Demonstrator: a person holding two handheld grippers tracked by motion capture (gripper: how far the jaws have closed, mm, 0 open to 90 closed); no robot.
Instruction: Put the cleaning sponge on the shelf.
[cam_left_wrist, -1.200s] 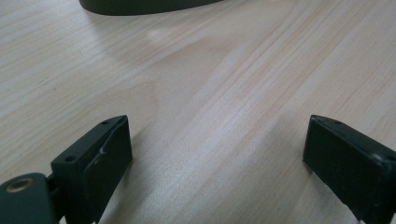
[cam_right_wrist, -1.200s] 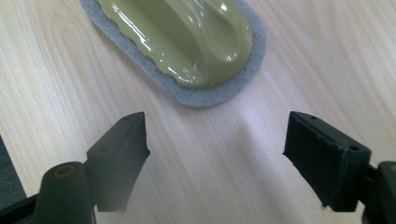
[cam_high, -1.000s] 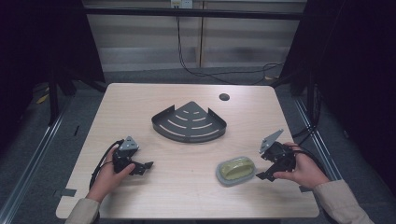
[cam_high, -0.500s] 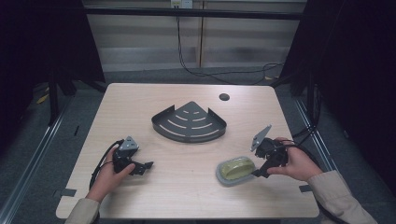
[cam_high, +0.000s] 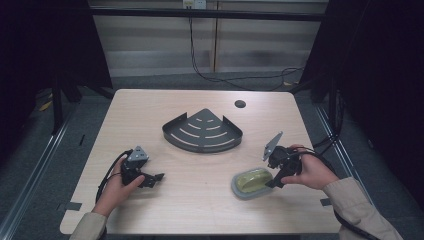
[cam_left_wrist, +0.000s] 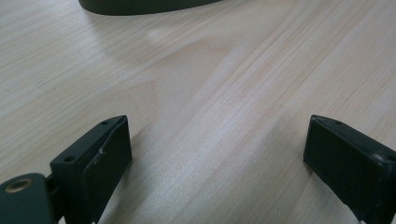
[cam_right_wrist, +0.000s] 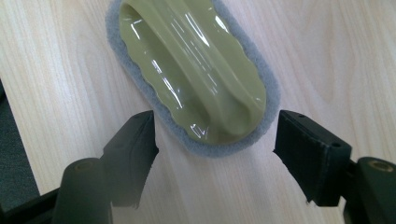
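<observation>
- A light wooden table (cam_high: 200, 200) with rounded corners is seen from above, with a small dark round hole (cam_high: 240, 104) near its far right corner.
- A dark metal corner shelf (cam_high: 202, 131), fan-shaped with curved slots, lies near the middle of the table, somewhat toward the far edge.
- A scrubbing pad (cam_high: 253, 182) with a glossy olive-green handle on a grey felt base lies flat near the right part of the near edge.
- The right gripper (cam_high: 278, 177) is held in the right hand (cam_high: 312, 172) at the right end of the pad; its jaws are spread wide, one on each side of that end, and no contact with the pad can be made out.
- In the right gripper view the pad (cam_right_wrist: 196, 74) is seen between the two black jaws, the grey felt rim close to both.
- The left gripper (cam_high: 152, 178) is held in the left hand (cam_high: 120, 185) near the left part of the near edge, well apart from the shelf.
- In the left gripper view its jaws are wide apart over bare wood, and the dark edge of the shelf (cam_left_wrist: 140, 5) is seen at the top.
</observation>
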